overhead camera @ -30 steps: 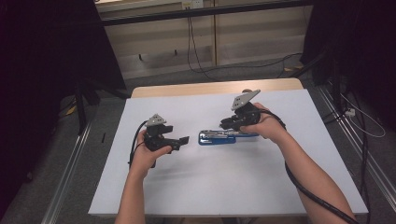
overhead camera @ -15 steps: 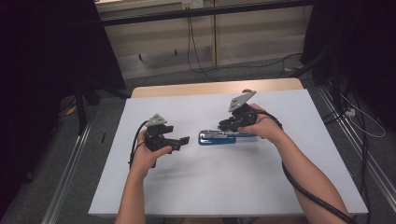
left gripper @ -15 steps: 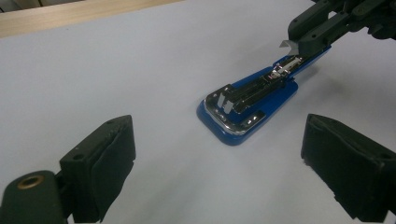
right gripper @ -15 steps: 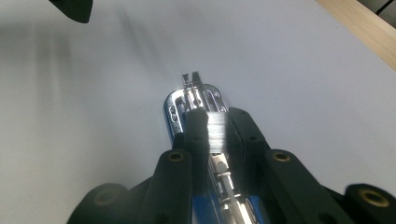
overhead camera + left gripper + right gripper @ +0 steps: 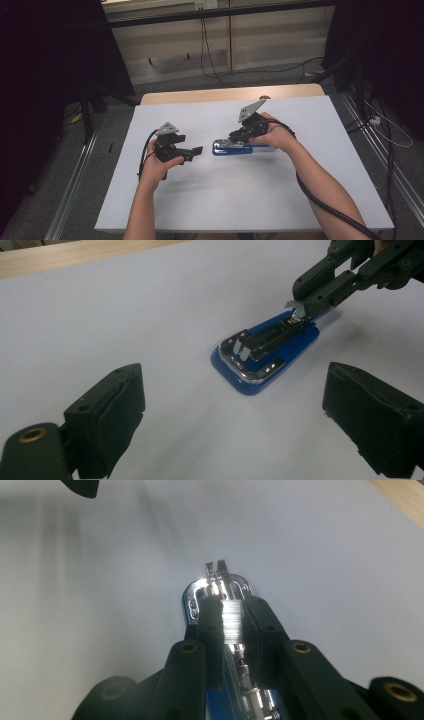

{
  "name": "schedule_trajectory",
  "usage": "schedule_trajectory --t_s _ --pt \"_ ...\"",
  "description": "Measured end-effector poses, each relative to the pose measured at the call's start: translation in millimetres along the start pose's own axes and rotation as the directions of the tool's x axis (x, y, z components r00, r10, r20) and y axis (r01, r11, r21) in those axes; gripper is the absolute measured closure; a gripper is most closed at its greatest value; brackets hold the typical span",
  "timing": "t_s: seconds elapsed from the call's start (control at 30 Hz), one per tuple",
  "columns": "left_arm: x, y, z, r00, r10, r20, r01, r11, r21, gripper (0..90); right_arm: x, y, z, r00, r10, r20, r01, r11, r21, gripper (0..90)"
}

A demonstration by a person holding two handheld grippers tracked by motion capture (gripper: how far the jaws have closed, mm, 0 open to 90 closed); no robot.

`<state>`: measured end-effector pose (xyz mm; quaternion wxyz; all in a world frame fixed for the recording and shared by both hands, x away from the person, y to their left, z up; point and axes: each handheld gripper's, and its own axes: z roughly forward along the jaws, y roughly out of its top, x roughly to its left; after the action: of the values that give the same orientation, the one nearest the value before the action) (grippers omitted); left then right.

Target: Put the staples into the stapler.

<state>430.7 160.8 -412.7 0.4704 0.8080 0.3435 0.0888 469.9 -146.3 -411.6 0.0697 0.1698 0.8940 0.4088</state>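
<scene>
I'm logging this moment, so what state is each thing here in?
Stapler: lying flat on the table, its top open, metal staple channel showing.
Staple strip: pinched between the right gripper's jaws, above the channel.
Right gripper: shut on the staple strip, over the stapler's far end.
Left gripper: open, holding nothing, jaws aimed at the stapler.

One blue stapler [image 5: 239, 148] and one strip of staples [image 5: 231, 620] (silvery) lie between two tools.
</scene>
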Motion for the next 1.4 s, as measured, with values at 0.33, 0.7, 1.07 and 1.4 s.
schedule_trajectory --t_s 0.33,0.7,1.07,1.4 --pt "1.2 -0.6 0.7 1.0 -0.003 -0.001 0.003 1.0 0.003 10.1 -3.7 3.7 8.9 0.9998 -0.009 -0.019 0.009 1.0 0.008 79.7" --pt "1.0 -0.8 1.1 1.0 -0.004 -0.002 0.004 1.0 0.007 10.1 -3.7 3.7 18.0 0.9994 -0.017 -0.029 0.017 1.0 0.015 79.7" --pt "0.7 -0.7 1.4 1.0 -0.004 -0.001 0.004 1.0 0.007 10.1 -5.6 4.7 18.9 0.9992 -0.019 -0.034 0.02 1.0 0.017 79.7" --pt "0.6 -0.9 1.7 1.0 -0.006 0.0 0.006 0.9999 0.009 10.1 -4.7 7.4 23.4 0.9986 -0.032 -0.042 0.032 0.999 0.02 79.7"
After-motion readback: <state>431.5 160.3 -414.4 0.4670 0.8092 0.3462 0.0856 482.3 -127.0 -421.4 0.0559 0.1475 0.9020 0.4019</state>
